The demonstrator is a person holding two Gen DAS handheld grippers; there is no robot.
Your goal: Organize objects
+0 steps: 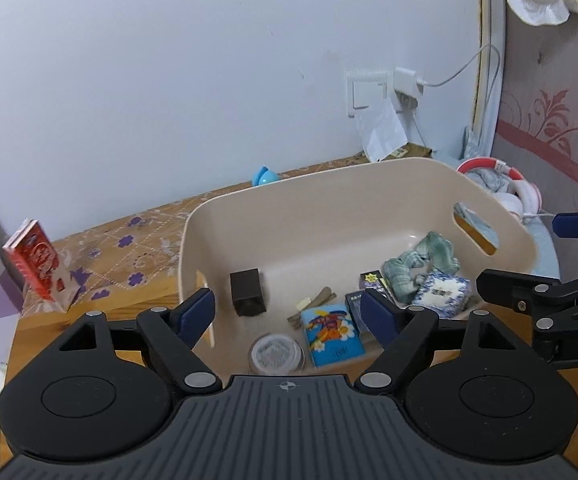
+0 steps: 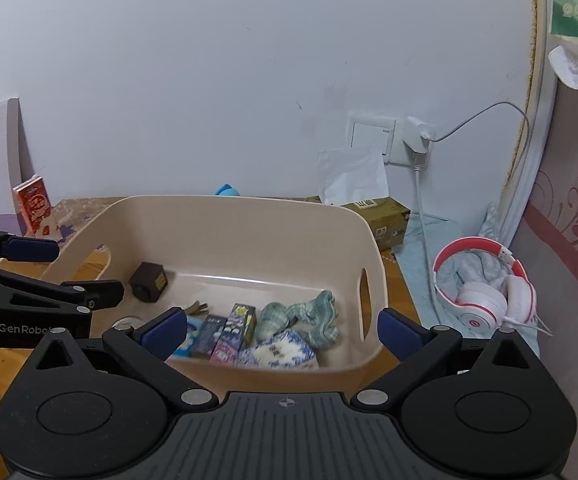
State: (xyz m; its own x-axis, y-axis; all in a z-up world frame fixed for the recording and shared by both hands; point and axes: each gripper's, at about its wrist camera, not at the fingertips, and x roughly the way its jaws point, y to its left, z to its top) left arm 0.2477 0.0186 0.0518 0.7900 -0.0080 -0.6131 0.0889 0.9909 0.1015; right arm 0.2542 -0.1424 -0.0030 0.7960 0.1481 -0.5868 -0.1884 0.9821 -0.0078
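A beige plastic bin (image 1: 289,200) (image 2: 225,220) stands on the wooden table. It holds a dark cube (image 1: 248,293) (image 2: 150,282), a blue cartoon pack (image 1: 331,336), a round clear lid (image 1: 275,354), small dark boxes (image 2: 225,332), a green cloth (image 1: 421,266) (image 2: 301,316) and a blue-white tissue pack (image 1: 443,294) (image 2: 277,352). My left gripper (image 1: 289,314) is open and empty over the bin's near rim. My right gripper (image 2: 283,332) is open and empty over the bin's near right part. A red box (image 1: 35,266) (image 2: 35,206) stands on the table to the left of the bin.
A blue toy (image 1: 264,176) (image 2: 227,190) lies behind the bin by the wall. Pink-white headphones (image 2: 489,292) (image 1: 505,188) rest on cloth to the right. A brown carton (image 2: 385,220) and a wall socket with charger (image 2: 417,140) are at the back right.
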